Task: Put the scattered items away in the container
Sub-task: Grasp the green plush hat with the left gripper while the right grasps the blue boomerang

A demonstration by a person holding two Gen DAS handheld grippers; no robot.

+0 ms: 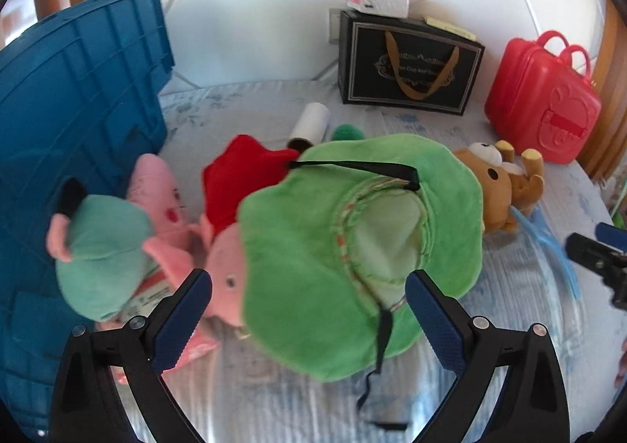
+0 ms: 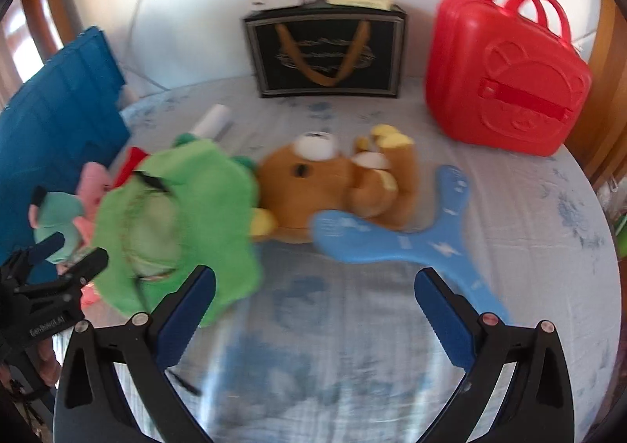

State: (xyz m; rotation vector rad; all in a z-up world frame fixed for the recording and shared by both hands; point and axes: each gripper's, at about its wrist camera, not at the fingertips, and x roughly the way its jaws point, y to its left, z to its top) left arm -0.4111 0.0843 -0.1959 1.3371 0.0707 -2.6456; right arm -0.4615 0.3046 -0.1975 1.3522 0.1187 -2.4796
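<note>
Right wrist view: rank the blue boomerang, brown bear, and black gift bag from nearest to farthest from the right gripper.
1. Blue boomerang, just ahead of the right gripper, toward its right finger.
2. Brown bear, lying behind the boomerang.
3. Black gift bag, standing against the back wall.

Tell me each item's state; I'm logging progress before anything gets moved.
Left gripper: open, empty, over the hat.
Right gripper: open, empty.
Green hat: upside down on the bed.
Bear: lying down.
Boomerang: flat, beside the bear.
Red case: shut, upright.
Black bag: upright.
Roll: lying down.
</note>
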